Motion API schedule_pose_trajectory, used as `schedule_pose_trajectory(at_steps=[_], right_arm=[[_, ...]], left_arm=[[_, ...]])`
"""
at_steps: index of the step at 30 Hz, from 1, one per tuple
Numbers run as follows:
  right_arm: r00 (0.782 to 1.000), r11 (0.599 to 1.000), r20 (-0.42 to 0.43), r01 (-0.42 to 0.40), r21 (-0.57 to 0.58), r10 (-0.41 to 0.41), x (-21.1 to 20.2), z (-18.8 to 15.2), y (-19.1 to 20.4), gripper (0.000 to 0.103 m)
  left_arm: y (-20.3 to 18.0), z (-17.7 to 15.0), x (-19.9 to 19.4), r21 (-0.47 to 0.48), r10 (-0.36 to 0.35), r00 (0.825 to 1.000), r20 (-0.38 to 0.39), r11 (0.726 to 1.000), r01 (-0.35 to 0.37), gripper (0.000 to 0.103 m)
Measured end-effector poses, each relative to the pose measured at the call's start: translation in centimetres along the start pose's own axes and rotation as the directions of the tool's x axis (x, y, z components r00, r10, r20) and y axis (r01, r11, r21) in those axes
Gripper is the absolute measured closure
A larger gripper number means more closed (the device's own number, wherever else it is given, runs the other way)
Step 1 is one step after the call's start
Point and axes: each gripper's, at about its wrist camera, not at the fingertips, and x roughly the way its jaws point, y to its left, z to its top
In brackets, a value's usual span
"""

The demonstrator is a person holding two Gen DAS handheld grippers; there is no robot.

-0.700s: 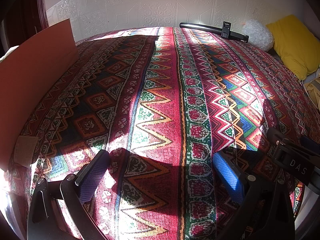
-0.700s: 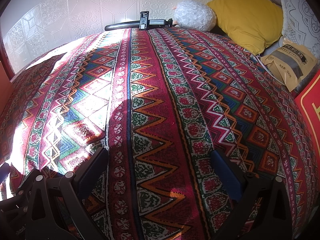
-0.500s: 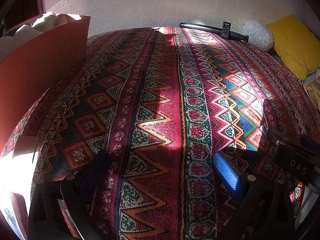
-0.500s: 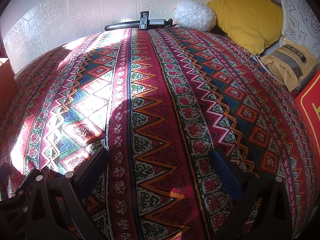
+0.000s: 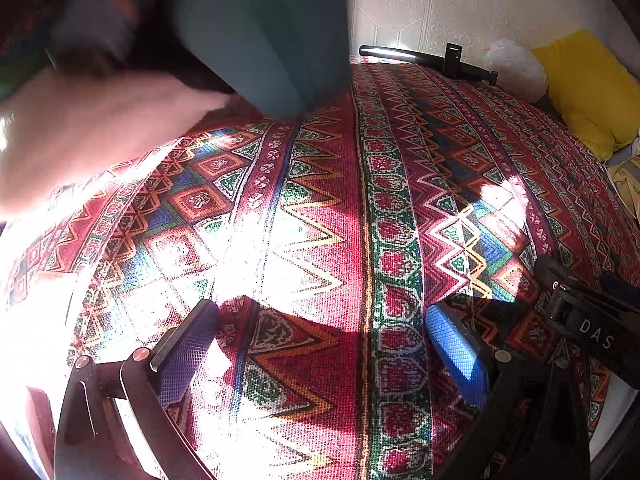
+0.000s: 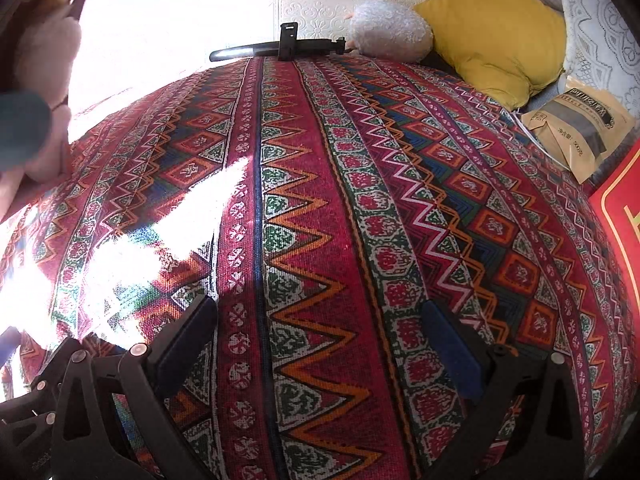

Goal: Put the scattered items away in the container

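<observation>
- Since a moment ago, the orange box that stood at the far left of the bed has given way, in the left tool's view, to a blur of tumbling things: a dark teal shape (image 5: pixel 260 32), a pale pinkish mass (image 5: pixel 92 128) and something dark and fuzzy (image 5: pixel 100 20), all too smeared to name.
- Seen from the right tool, the same patch shows a pale plush-looking item (image 6: pixel 48 64) and a dark teal rounded end (image 6: pixel 20 132) at the far left edge, touching or just over the bedspread (image 6: pixel 320 220).
- Left tool (image 5: pixel 320 356) hangs over the patterned bedspread with its blue pads spread as wide as they go, nothing between them.
- Right tool (image 6: pixel 316 352) is likewise fully spread and holds nothing; only zigzag cloth lies between its fingers.
- Part of the right tool, marked with letters, shows at the right edge of the left view, just beside the left one.
- At the head of the bed lie a black bar with a clamp (image 6: pixel 280 46), a white fluffy bundle (image 6: pixel 390 32) and a yellow pillow (image 6: pixel 496 28).
- Near the pillow, a tan paper pouch (image 6: pixel 576 124) rests by a red box edge (image 6: pixel 624 216).
- Strong sun washes out the left side of the bedspread.
</observation>
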Motion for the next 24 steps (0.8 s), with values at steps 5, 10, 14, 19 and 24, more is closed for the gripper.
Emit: schedule_pose_trajectory(at_steps=[5, 10, 14, 19, 24], right_arm=[[1.0, 1.0, -0.001, 0.002, -0.001, -0.002, 0.0, -0.1, 0.0, 0.001], [1.0, 1.0, -0.005, 0.004, -0.001, -0.004, 0.1, -0.2, 0.0, 0.001], [1.0, 1.0, -0.004, -0.019, 0.02, 0.02, -0.1, 0.0, -0.4, 0.001], [1.0, 1.0, -0.005, -0.002, 0.006, 0.002, -0.1, 0.0, 0.0, 0.001], [1.0, 1.0, -0.004, -0.002, 0.005, 0.002, -0.1, 0.1, 0.1, 0.001]], left_arm=[[-0.7, 0.3, -0.1, 0.06, 0.032, 0.999, 0.001, 0.998, -0.032, 0.0], [0.5, 0.9, 0.2, 0.021, -0.01, 1.0, -0.012, 1.0, 0.011, 0.0], [0.7, 1.4, 0.3, 0.025, -0.005, 1.0, -0.012, 1.0, 0.005, 0.0], [1.0, 2.1, 0.5, 0.026, -0.005, 1.0, -0.013, 1.0, 0.005, 0.0], [1.3, 2.6, 0.7, 0.025, -0.005, 1.0, -0.013, 1.0, 0.005, 0.0]])
